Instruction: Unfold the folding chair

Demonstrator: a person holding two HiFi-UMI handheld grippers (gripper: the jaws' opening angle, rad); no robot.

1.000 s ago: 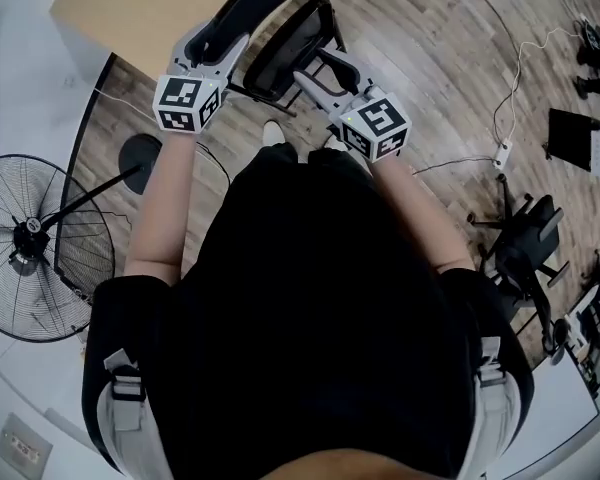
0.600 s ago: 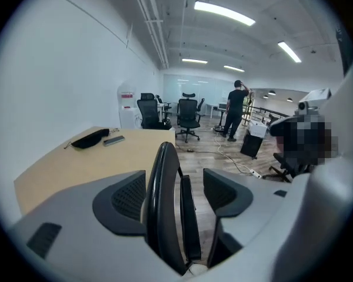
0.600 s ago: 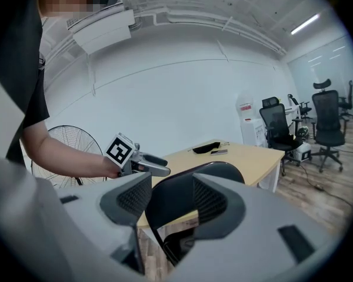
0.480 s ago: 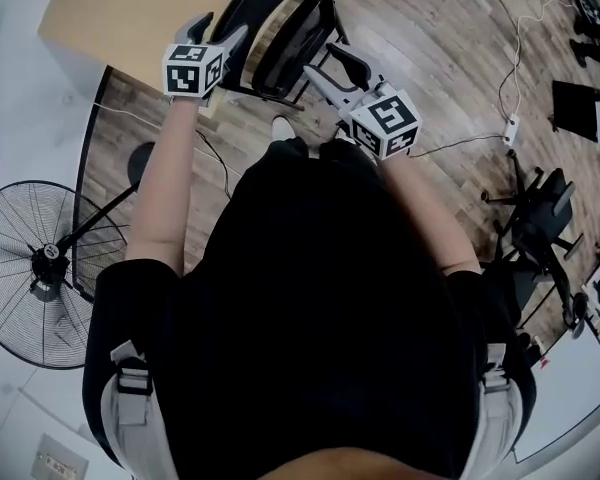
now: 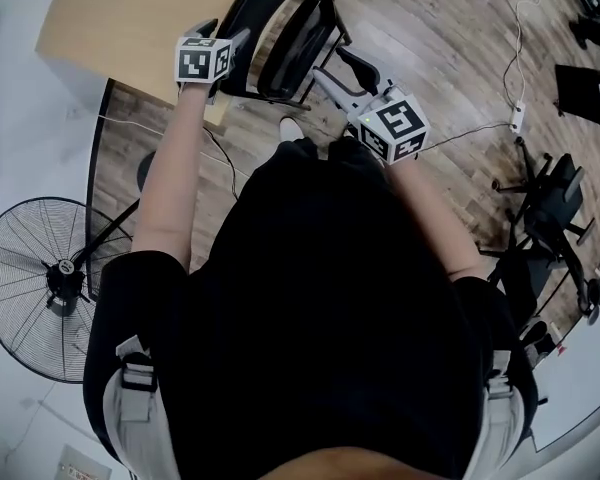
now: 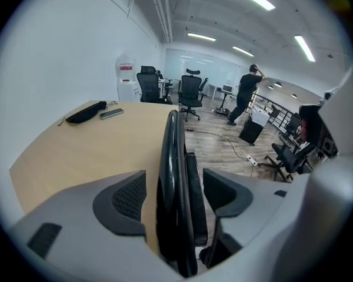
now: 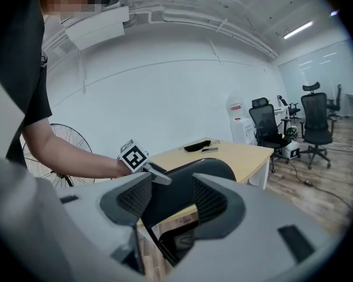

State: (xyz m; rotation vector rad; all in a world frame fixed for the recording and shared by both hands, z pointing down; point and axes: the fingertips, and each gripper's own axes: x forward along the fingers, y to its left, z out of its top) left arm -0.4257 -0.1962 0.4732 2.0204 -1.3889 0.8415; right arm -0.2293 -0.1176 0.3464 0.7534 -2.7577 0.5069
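- The black folding chair (image 5: 298,40), not yet unfolded, is seen standing on the wood-plank floor (image 5: 450,58) just beside the light wooden counter (image 5: 130,18), directly ahead of both hands.
- The left hand-held gripper (image 5: 225,38) is the nearer one. Its jaws have just been opening and are spread wide, set astride the top of the chair's backrest.
- In the left gripper view the backrest's thin edge runs upright between the two pads, with a gap on either side, so nothing is clamped yet.
- The right hand-held gripper (image 5: 335,66) is held with jaws apart and empty, on the chair's other side. Through its gap the broad face of the backrest is seen, apparently beyond its pads.
- The coming move is judged to turn on that straddle: once the left jaws are closed across the thin edge, the backrest can be held while the seat is swung away.
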